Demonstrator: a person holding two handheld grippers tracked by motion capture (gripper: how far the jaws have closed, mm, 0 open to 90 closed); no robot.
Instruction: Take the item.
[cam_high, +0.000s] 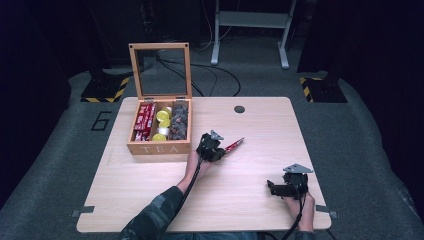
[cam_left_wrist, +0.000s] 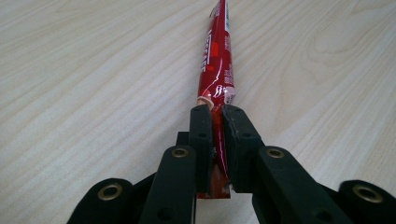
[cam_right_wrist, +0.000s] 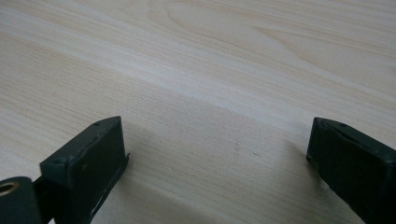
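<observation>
left gripper (cam_left_wrist: 214, 122): fingers clamped on red stick packet's (cam_left_wrist: 215, 60) near end | packet: long axis runs straight ahead, low over counter (cam_high: 260, 125), right of tea box (cam_high: 159, 148) | right gripper (cam_right_wrist: 217, 154): wide open, empty, farther off

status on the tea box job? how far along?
Done: the tea box stands open, red sachets in its left compartment, yellow items in the middle, dark ones on the right. In hand: the left gripper is shut on one end of a red stick sachet, beside the box, over the table. The right gripper is open with nothing between its jaws. Left, probably: getting this sachet in with the other red ones.
</observation>
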